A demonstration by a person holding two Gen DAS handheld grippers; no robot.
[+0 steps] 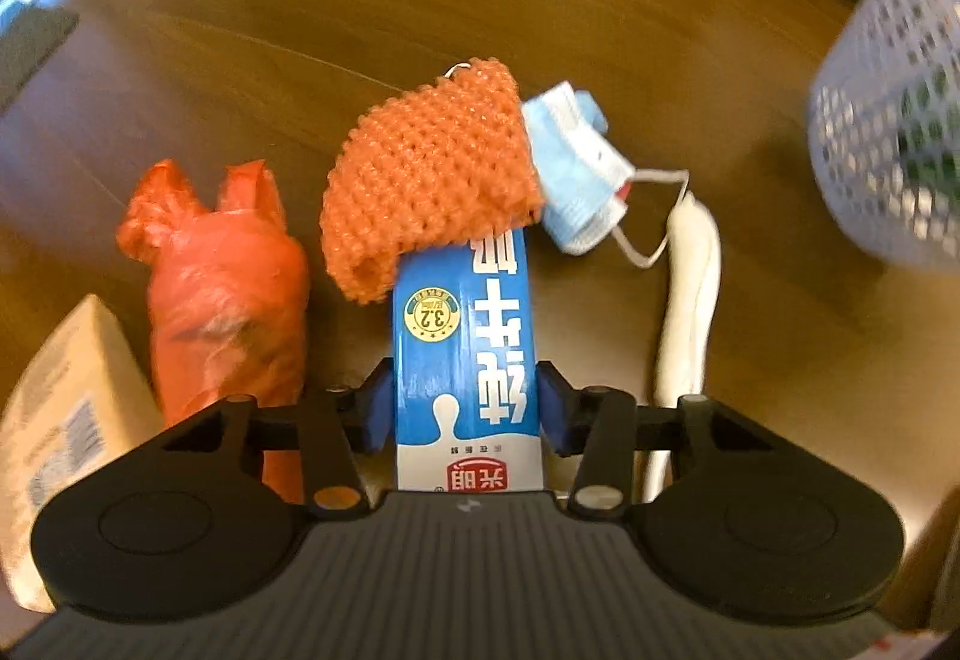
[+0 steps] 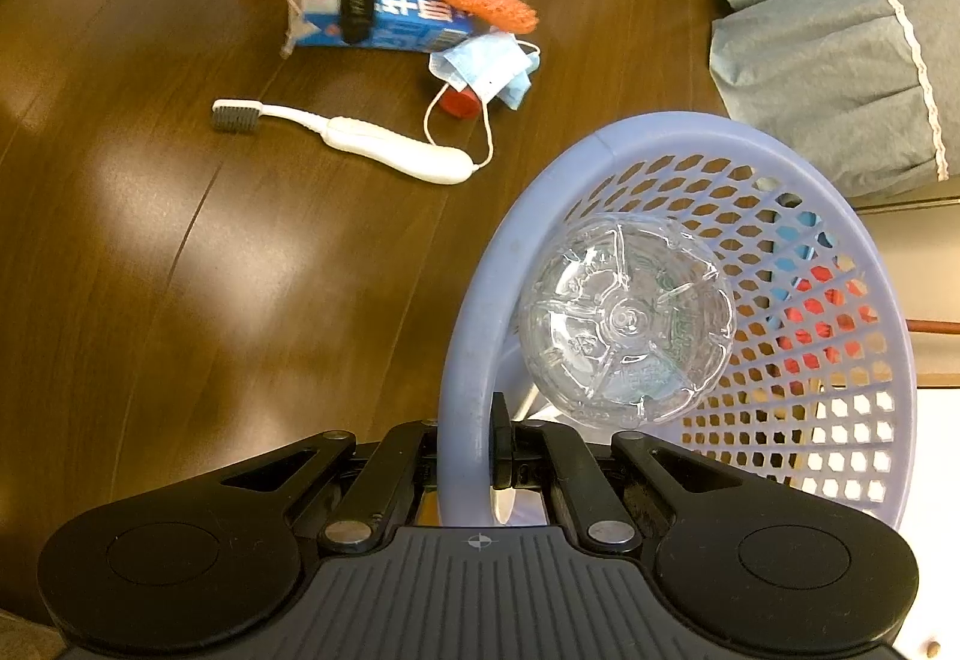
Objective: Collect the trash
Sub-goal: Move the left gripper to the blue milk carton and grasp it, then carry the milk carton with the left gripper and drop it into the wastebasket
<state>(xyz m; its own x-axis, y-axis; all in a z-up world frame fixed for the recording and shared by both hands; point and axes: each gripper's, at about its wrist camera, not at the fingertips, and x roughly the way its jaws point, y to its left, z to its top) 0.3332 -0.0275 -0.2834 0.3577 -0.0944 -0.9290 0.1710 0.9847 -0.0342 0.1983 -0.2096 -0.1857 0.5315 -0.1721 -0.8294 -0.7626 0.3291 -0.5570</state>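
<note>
A blue and white milk carton (image 1: 465, 360) lies on the wooden floor, its far end under an orange foam net (image 1: 426, 174). My left gripper (image 1: 467, 414) is shut on the carton, one blue pad pressed to each side. The right wrist view shows that gripper over the carton (image 2: 408, 21) from above. My right gripper (image 2: 480, 450) is shut on the rim of a lavender mesh basket (image 2: 474, 312). A clear plastic bottle (image 2: 624, 318) lies inside the basket, base toward the camera.
Beside the carton lie a blue face mask (image 1: 576, 168), a white toothbrush (image 1: 684, 300), an orange plastic bag (image 1: 222, 288) and a cardboard box (image 1: 66, 420). A red cap (image 2: 459, 103) sits under the mask (image 2: 486, 66). Blue bedding (image 2: 840, 30) hangs at the right.
</note>
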